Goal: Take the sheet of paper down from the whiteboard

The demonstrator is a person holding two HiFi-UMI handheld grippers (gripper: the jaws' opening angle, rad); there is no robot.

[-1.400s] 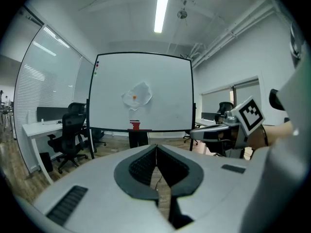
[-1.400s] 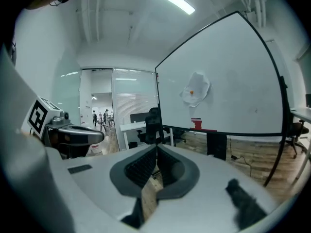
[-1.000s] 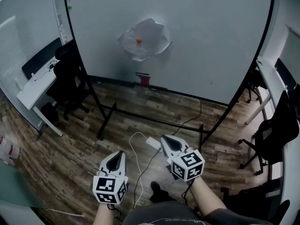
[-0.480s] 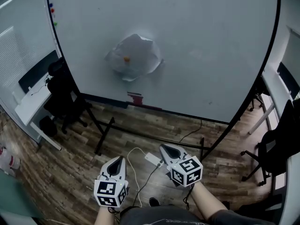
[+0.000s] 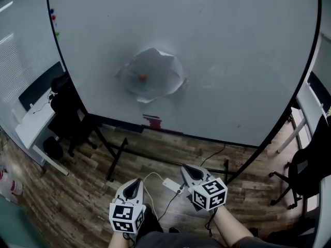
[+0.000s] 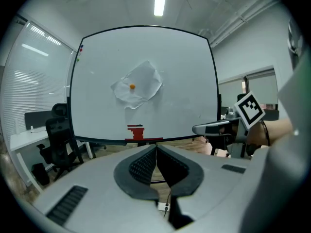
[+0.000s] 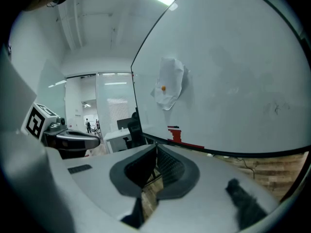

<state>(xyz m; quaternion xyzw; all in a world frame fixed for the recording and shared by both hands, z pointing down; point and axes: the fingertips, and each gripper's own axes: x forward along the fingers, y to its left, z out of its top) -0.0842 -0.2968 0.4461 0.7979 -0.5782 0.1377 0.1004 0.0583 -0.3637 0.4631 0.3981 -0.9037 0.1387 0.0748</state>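
No legible txt or nos.

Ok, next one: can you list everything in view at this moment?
whiteboard: one, white, black frame, on a stand ahead
paper: one, white, crumpled, on the whiteboard, left of centre
magnet: one, orange, on the paper
red item: one, at the whiteboard's lower edge; kind unclear
small magnets: a few, coloured, whiteboard's top left
chairs: two, black, one left, one far right
desk: one, white, left
power strip: one, white, on the floor
floor: brown wood planks
left gripper: grey, bottom, shut, empty
right gripper: grey, bottom, shut, empty
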